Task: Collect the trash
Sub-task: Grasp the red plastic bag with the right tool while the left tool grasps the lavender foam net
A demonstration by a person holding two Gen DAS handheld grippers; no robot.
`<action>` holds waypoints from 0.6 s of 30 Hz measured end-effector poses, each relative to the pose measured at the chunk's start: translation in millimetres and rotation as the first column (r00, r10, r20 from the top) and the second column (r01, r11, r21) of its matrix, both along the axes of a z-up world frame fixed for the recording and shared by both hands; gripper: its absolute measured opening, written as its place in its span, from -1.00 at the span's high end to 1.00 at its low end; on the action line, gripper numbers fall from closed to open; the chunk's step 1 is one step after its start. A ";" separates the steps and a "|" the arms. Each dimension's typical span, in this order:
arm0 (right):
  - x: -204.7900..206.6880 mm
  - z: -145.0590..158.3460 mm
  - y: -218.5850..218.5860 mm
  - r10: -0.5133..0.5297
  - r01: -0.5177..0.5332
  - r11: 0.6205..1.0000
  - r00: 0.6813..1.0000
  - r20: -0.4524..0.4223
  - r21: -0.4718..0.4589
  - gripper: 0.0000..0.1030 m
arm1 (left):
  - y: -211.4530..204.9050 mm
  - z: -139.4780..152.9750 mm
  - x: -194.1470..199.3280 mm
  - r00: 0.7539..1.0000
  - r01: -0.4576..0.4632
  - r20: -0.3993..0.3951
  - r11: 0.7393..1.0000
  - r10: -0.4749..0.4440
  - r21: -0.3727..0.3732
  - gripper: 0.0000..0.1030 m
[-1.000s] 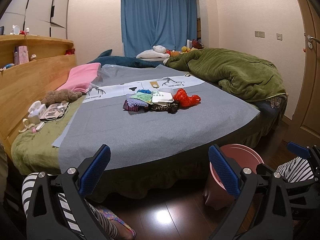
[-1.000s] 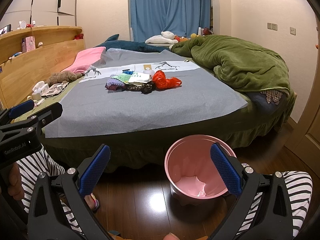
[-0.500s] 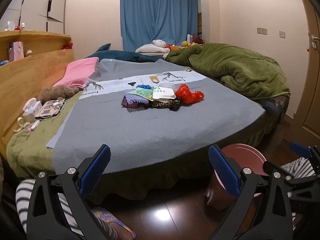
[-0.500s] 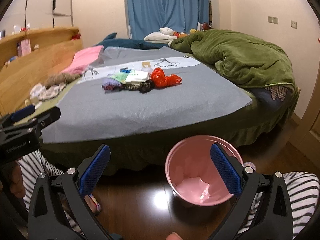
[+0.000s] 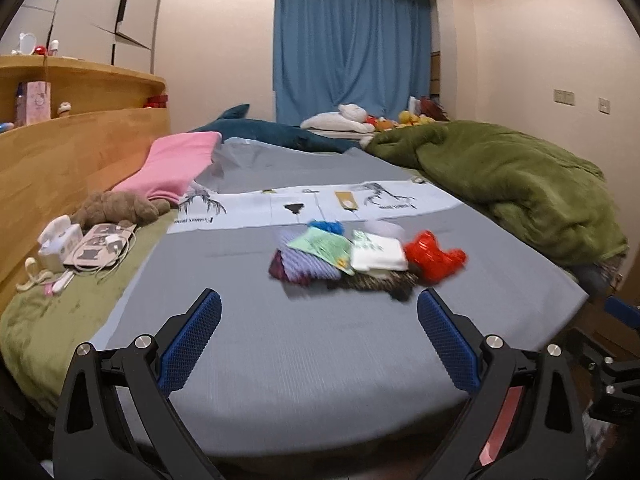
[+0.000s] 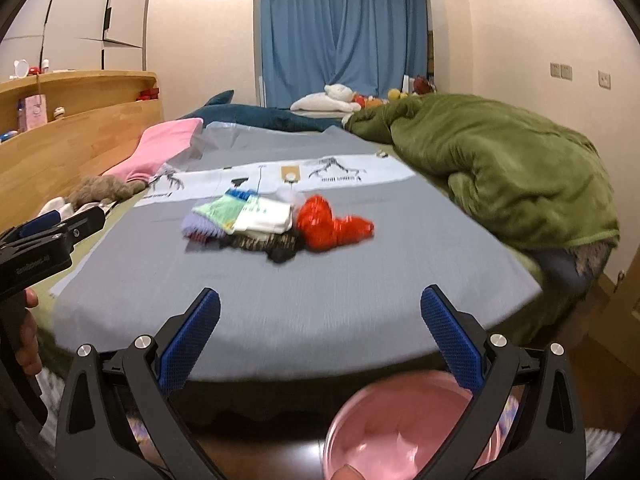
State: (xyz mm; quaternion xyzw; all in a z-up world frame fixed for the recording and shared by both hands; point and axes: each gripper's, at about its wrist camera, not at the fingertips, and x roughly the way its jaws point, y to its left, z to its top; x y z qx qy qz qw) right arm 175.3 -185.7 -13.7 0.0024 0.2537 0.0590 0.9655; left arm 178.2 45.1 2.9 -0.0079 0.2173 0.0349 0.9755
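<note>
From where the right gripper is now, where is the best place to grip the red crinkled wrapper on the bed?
Probably the narrow tail of the red wrapper. It sticks out free on the grey sheet, while the bulkier end touches the pile. Bring the right gripper in from the near bed edge.

Bare grey sheet [image 5: 320, 352] is lying open between both grippers' fingers and the trash pile [image 5: 360, 252]; the green duvet [image 6: 500, 172] is crowding the right, pink bin [image 6: 400, 436] sitting below.
</note>
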 end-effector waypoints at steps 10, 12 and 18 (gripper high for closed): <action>159.2 -25.4 20.3 -0.023 0.023 1.000 1.000 0.015 -0.020 -0.91 | 25.7 -32.8 132.9 0.997 -0.078 -0.021 0.996 0.079 0.034 -0.85; 192.3 -33.9 24.8 -0.022 0.022 1.000 1.000 0.006 -0.005 -0.91 | 30.5 -37.5 152.3 0.996 -0.089 -0.021 0.996 0.090 0.017 -0.85; 264.2 -60.4 37.0 -0.019 0.020 1.000 1.000 -0.015 0.021 -0.85 | 37.3 -57.1 187.6 0.992 -0.123 -0.020 0.992 0.122 -0.026 -0.85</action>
